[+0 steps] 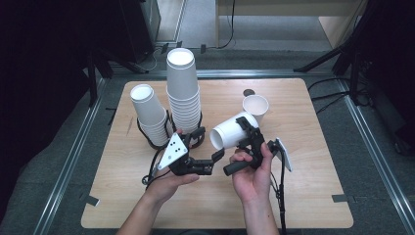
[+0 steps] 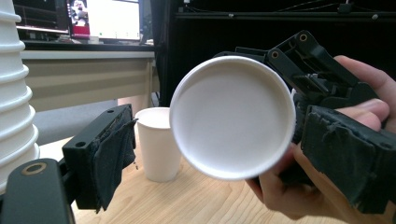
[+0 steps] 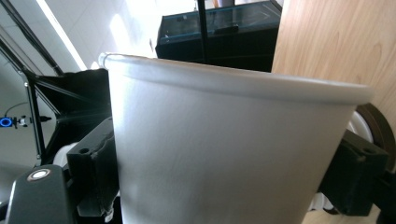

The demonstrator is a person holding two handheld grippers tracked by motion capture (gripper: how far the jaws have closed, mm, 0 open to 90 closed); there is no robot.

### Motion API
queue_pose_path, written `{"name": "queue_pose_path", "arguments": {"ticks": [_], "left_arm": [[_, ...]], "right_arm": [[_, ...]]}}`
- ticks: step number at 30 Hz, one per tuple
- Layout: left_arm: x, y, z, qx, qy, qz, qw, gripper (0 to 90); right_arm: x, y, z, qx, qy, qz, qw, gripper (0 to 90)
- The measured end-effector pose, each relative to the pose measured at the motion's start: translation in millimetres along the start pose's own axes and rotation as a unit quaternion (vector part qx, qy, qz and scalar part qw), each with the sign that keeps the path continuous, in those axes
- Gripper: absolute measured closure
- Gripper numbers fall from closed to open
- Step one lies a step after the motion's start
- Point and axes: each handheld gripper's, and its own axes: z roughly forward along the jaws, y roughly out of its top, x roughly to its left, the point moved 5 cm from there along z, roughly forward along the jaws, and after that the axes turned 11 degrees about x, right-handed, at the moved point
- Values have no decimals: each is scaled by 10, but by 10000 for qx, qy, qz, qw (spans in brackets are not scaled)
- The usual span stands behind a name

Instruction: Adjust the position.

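My right gripper (image 1: 246, 131) is shut on a white paper cup (image 1: 230, 132), its jaws pressing on both sides of the wall (image 3: 224, 154). The cup lies tilted on its side above the table, its open mouth (image 2: 232, 116) facing left toward my left gripper (image 1: 216, 159). That gripper is open: its padded jaws stand wide apart on either side of the cup's rim in the left gripper view, touching nothing. A second single cup (image 1: 255, 108) stands upright on the table behind the held one and is also in the left gripper view (image 2: 159, 144).
Two stacks of white cups sit in black wire holders at the table's left centre, a tall stack (image 1: 182, 88) and a shorter stack (image 1: 148, 115). A small dark disc (image 1: 249, 92) lies near the far edge. Bare wooden table (image 1: 313, 196) stretches right and front.
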Motion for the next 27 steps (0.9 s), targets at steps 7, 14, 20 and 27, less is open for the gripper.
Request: {"name": "queue_pose_path", "arguments": {"ticks": [7, 14, 20, 27], "left_arm": [[18, -7, -6, 17, 5, -16, 10000, 101], [26, -12, -10, 29, -4, -31, 10000, 100], [35, -14, -18, 37, 3, -42, 10000, 100], [47, -23, -21, 50, 13, -32, 10000, 100]], "right_arm": [[51, 106, -56, -126, -5, -150, 9998, 141], [86, 141, -74, -208, -56, -462, 9987, 141], [112, 198, -78, -323, -163, -709, 9968, 142], [156, 261, -112, -443, -291, -1065, 9929, 142]]}}
